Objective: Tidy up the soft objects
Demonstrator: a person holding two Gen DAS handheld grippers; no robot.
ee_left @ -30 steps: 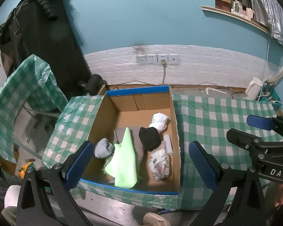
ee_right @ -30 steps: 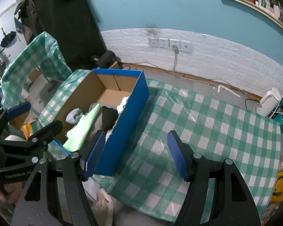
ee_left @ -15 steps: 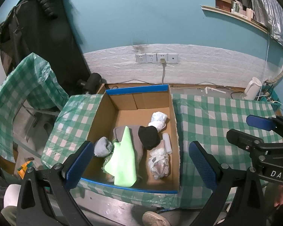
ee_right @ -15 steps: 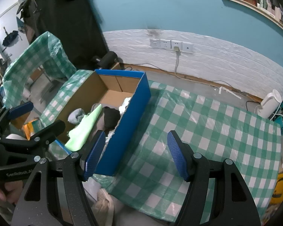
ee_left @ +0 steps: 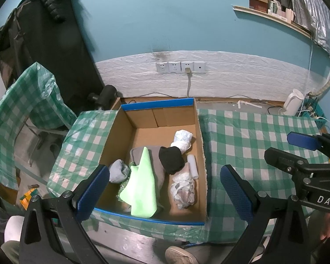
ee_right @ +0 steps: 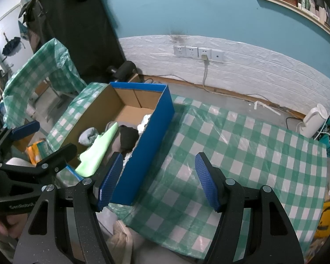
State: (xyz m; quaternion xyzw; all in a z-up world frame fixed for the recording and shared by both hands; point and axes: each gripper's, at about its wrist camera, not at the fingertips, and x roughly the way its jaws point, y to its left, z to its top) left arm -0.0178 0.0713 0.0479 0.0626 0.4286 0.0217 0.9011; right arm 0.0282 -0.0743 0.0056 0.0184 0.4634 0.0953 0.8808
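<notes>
A blue-edged cardboard box [ee_left: 200, 136] stands on the checked table and holds soft things: a light green cloth [ee_left: 142, 187], a black sock [ee_left: 171, 159], a grey cloth [ee_left: 157, 167], a grey-blue sock [ee_left: 118, 170], a white bundle [ee_left: 182, 139], a crumpled plastic bag [ee_left: 183, 190] and a small white roll [ee_left: 192, 166]. My left gripper [ee_left: 165, 189] is open and empty, held above the box's near end. My right gripper [ee_right: 159, 179] is open and empty, above the table beside the box's blue right wall [ee_right: 149, 154]. The green cloth [ee_right: 99, 148] also shows there.
A green-checked tablecloth [ee_right: 242, 149] covers the table right of the box. A white kettle [ee_right: 314, 120] stands at the far right corner. A covered chair [ee_left: 22, 110] stands left of the table. Wall sockets [ee_left: 180, 66] and a cable are behind.
Both grippers have drawn back and up a little, so the box looks slightly smaller. Nothing in the box has moved.
</notes>
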